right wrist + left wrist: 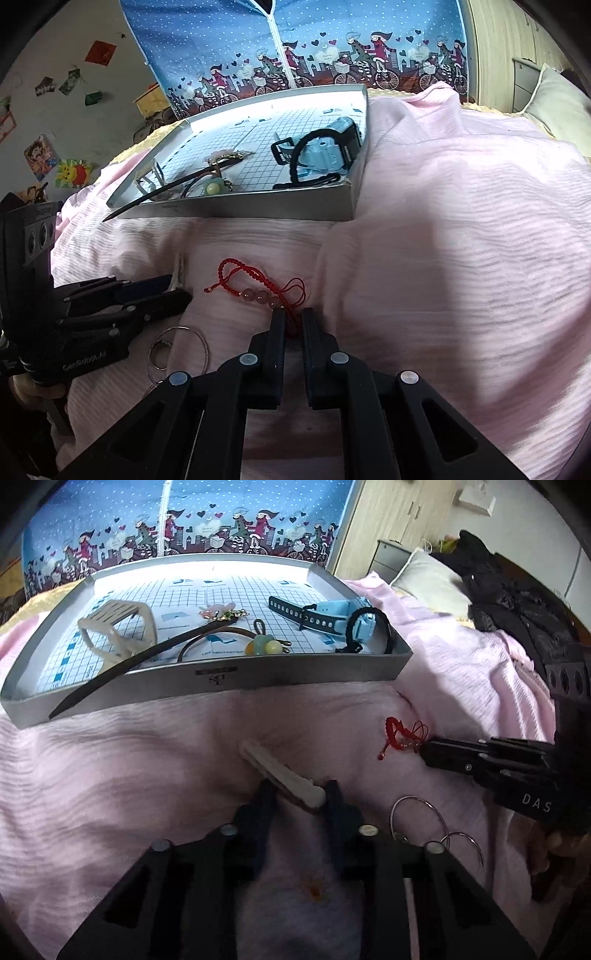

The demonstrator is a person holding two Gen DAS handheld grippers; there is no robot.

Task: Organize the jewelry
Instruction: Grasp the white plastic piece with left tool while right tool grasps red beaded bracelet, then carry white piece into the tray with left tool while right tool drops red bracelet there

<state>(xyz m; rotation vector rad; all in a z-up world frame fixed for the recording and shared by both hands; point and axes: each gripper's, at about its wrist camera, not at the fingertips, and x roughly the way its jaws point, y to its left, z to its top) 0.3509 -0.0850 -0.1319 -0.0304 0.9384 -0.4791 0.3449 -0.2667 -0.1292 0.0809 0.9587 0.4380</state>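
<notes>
red bracelet (258,288) at right hand-held gripper (293,317) tips

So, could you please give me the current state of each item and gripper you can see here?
Left gripper: jaws around the cream hair clip on the pink blanket.
Right gripper: nearly closed on the red cord bracelet.
Silver hoops: lying loose on the blanket.
Grey tray: open, holding the blue watch, a black hair stick jutting over its rim.
</notes>
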